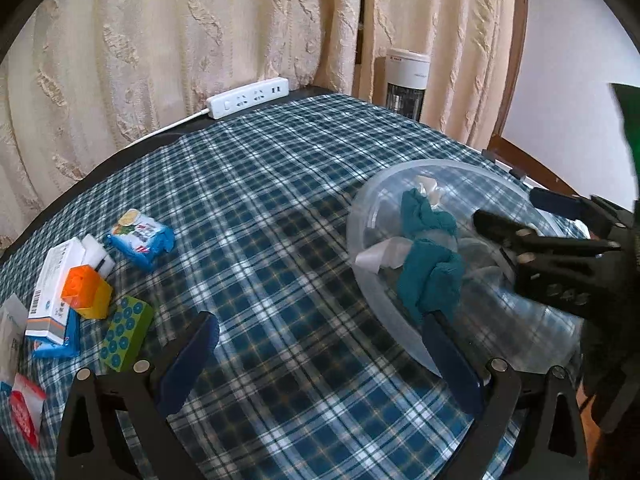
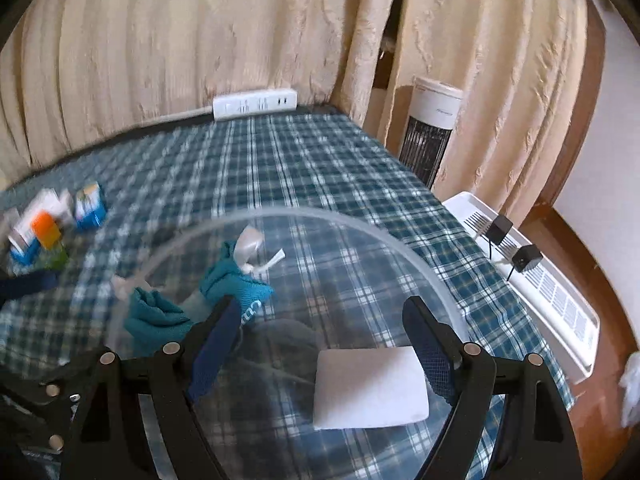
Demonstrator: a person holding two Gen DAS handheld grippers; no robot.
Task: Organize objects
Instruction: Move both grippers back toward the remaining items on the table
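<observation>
Left gripper (image 1: 320,360): black two-finger tool with blue pads, jaws spread wide and empty, low over the plaid cloth; its right pad lies at the near rim of the bowl, contact unclear.
Right gripper (image 2: 320,344): same build, jaws wide apart, hanging over the bowl; in the left wrist view it enters at 3 o'clock (image 1: 560,248). The white pad lies by its right finger, but the fingers do not pinch it.
Clear round plastic bowl (image 2: 420,264): stands on the cloth, at 3 o'clock of the table in the left wrist view (image 1: 368,276).
Teal knitted socks (image 1: 428,256): bundled inside the bowl with white paper tags, toward its 9 o'clock side in the right wrist view (image 2: 160,312).
Flat white square pad (image 2: 370,388): inside the bowl, at about 5 o'clock.
Blue-and-white plaid tablecloth (image 1: 280,200): covers the table.
Loose pile, at 9 o'clock of the table: orange-and-yellow toy block (image 1: 86,292), green studded block with blue dots (image 1: 126,334), white medicine box with barcode (image 1: 54,292), blue-and-white tissue packet (image 1: 140,238), red packet (image 1: 26,412) nearer the edge.
White power strip (image 1: 248,98): on the table's far edge at 12 o'clock, against the beige curtain (image 1: 160,40).
White tower fan (image 2: 432,128): behind the table at 1 o'clock.
</observation>
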